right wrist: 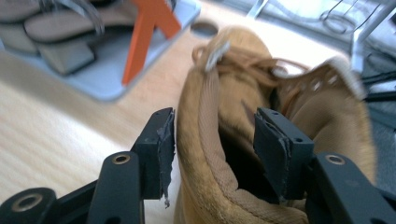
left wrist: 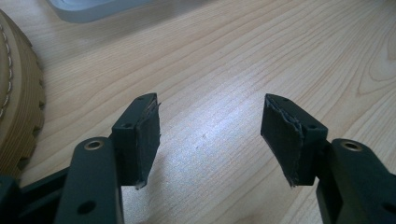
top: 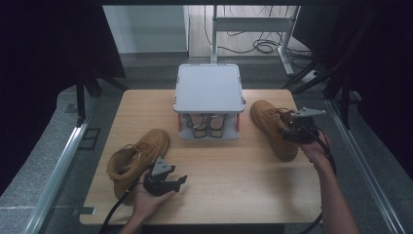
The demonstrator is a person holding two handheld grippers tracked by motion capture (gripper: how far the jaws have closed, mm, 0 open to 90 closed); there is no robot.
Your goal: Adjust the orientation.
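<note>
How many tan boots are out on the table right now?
2. One boot lies at the table's left, beside the left gripper. The other boot stands at the right by the rack, its collar between the right gripper's open jaws. More could be hidden inside the rack.

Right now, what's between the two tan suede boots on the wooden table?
In the high view, bare wooden tabletop separates the left tan boot from the right one.

Your high view looked forward and down over the whole bench [top: 224, 180]. Your left gripper view sat close above bare wood beside a tan boot [left wrist: 16, 93]. Your right gripper view faced the other boot's collar [right wrist: 219, 154], sharing the shoe rack [top: 209, 95] with the high view.
</note>
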